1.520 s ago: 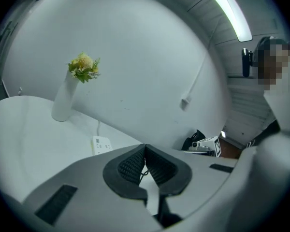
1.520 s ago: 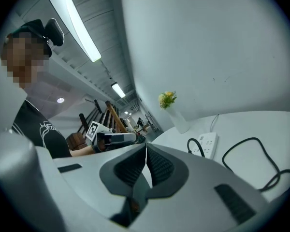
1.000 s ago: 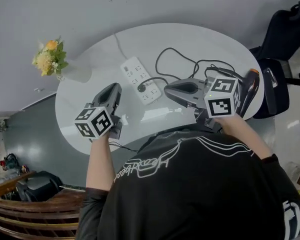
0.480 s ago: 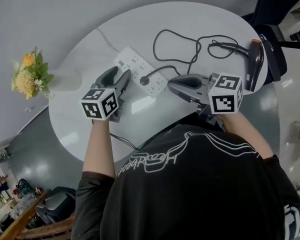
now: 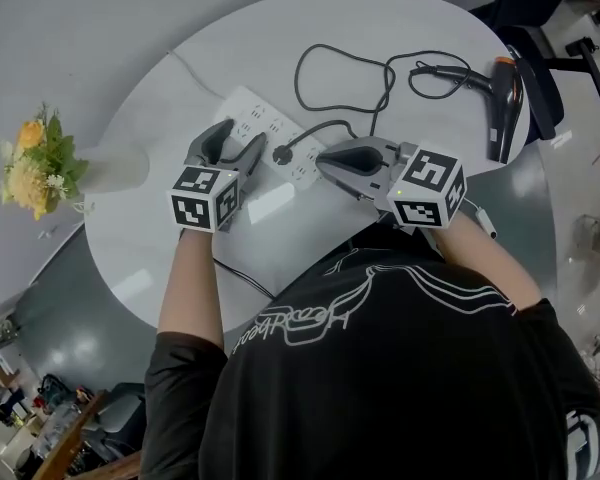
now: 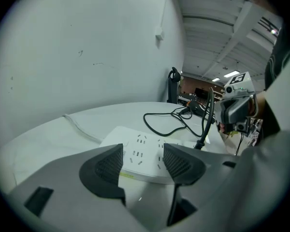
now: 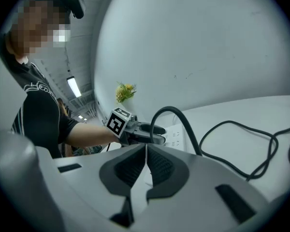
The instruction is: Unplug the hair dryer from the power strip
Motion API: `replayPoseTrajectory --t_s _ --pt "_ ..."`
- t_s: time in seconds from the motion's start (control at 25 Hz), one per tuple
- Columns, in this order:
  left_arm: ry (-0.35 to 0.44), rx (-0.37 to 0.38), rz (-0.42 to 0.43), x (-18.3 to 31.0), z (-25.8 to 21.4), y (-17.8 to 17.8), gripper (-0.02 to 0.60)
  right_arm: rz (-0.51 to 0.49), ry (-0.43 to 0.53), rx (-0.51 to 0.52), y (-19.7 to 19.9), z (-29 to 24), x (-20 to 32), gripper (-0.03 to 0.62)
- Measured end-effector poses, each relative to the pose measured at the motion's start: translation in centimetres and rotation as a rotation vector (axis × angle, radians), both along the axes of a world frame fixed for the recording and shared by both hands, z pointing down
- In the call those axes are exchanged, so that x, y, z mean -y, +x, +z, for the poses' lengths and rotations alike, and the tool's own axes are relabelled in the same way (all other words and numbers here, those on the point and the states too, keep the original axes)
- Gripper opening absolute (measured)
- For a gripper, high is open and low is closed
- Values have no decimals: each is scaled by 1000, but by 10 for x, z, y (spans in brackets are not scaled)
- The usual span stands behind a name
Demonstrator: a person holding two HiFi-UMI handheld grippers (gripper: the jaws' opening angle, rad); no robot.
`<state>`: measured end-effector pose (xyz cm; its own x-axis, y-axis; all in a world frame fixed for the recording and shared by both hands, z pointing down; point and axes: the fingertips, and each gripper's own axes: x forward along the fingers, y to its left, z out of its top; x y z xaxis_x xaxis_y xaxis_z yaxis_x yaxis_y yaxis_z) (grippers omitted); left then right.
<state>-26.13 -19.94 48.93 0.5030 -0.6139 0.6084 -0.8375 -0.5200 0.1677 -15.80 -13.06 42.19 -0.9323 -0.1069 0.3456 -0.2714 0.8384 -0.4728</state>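
Both of your grippers had come down toward the table since a second earlier. Your left gripper [image 5: 238, 140], closed back then, was opening its jaws. They stood apart, with the near end of the white power strip [image 5: 270, 128] showing between them and neither pad pressing on it. Your right gripper [image 5: 327, 156] had its jaws together on nothing. Its tip lay just at 3 o'clock of the black plug [image 5: 283, 153], which sat in the strip, so the hair dryer [image 5: 505, 103] was not yet unplugged.

The step in hand looked like bracing the strip. To do it well, you would have closed the left jaws across the strip's width, well clear of the plug, and held it down flat. The right jaws needed to part first, then take the plug by its body rather than the cord [image 5: 340, 68], and draw it straight out along its pins without rocking.

The dryer lay at 2 o'clock, near the edge of the table [image 5: 400, 13] and close to a dark chair [image 5: 540, 8], so a hard tug on the cord could have dragged it off. The cord's loops filled the surface at 12 o'clock, and a vase of flowers [image 5: 35, 163] stood at 9 o'clock by the rim. Bare tabletop at 6 o'clock, between the strip and you, gave the freest room to pull back.
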Motion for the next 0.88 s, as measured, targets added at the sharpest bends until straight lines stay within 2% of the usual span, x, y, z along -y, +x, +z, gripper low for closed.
replayPoseTrajectory --t_s 0.08,0.2,0.24,0.44,0.52,0.56,0.88 --pt "21 32 6 1 2 -3 245 0 13 1 -4 3 1 -2" --pt "70 106 26 2 4 -8 180 10 29 -10 -8 11 5 -2" --pt "84 114 35 2 4 -8 181 12 37 -17 -10 14 6 -2" --pt "125 100 45 1 4 -8 181 6 71 -44 -24 25 7 7" --pt "140 94 43 2 3 -7 181 -1 87 -55 -31 28 8 76" --pt "142 93 42 2 3 -7 181 -5 97 -63 -34 29 9 82" --pt "147 87 33 2 3 -8 181 -19 202 -129 -55 39 15 98"
